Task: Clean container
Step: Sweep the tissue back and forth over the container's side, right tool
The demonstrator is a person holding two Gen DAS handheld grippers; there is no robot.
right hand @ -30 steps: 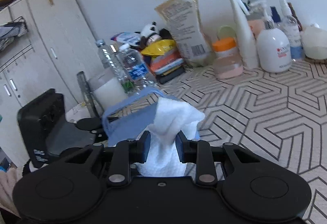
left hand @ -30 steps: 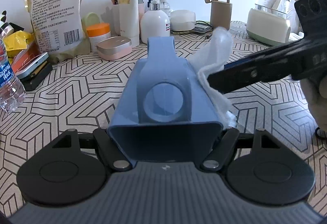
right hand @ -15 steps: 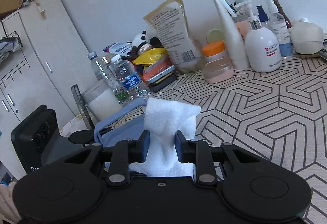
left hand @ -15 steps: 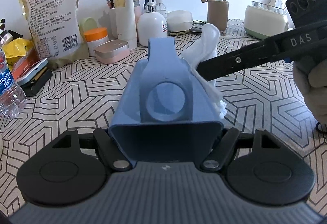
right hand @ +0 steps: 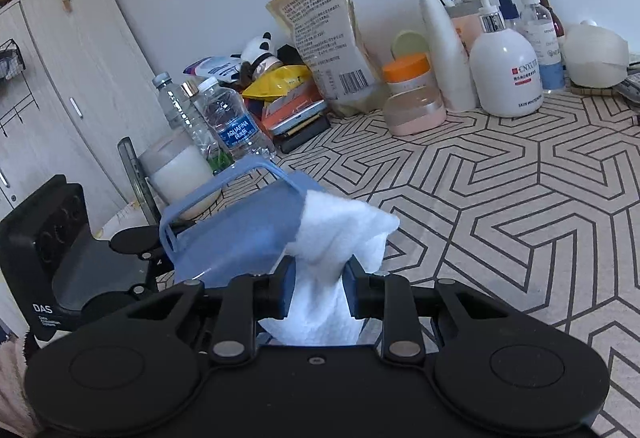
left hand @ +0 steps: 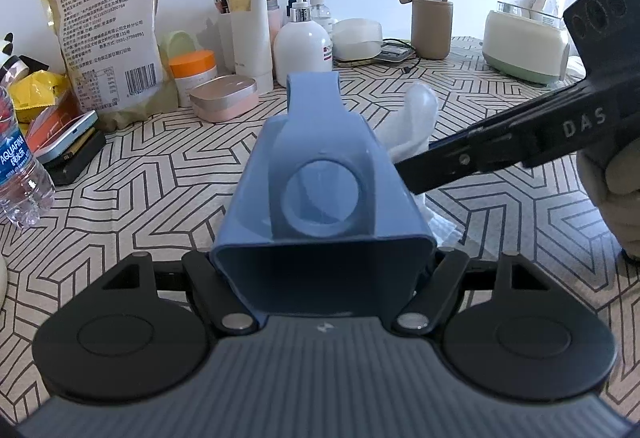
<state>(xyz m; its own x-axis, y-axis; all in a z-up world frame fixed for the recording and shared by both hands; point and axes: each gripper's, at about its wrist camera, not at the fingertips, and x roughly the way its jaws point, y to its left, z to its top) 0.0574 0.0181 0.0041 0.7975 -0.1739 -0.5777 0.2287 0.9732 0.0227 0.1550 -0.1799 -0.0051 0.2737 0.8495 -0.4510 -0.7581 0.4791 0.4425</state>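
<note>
my left gripper [left hand: 322,270] points down over the patterned table [left hand: 160,174], clamped on the blue container [left hand: 320,174]. my right gripper [right hand: 318,288] reaches in from the right, pinching the white cloth [right hand: 336,238] against the container's side, lower than a second ago.

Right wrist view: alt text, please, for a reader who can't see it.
The right tongs are shut on a white cloth pressed against the side of a blue container that the left tongs hold above a patterned tablecloth.
</note>
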